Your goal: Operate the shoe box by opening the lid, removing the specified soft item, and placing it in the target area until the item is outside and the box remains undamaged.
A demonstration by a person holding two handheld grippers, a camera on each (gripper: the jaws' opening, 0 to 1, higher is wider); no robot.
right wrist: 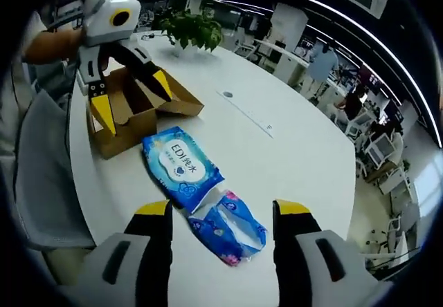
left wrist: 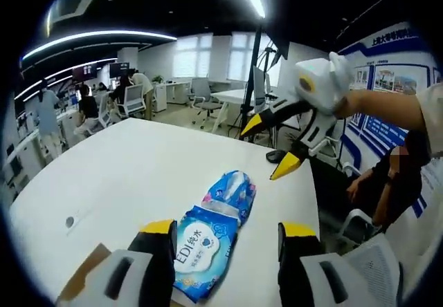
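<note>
Right gripper view: wipes pack [right wrist: 181, 163] lies on the tabletop [right wrist: 291, 148], out of the open box [right wrist: 131, 110] at ten o'clock; left gripper [right wrist: 131, 96] and right gripper [right wrist: 221, 214] both gape empty, apparently released.

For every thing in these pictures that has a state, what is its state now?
Shoe box: open, flaps up, standing on the white table.
Blue wipes pack: outside the box, lying flat on the table.
Smaller blue pack: on the table, touching the wipes pack's end, looks crumpled.
Left gripper: open, holding nothing, over the box.
Right gripper: open, holding nothing, above the table.
</note>
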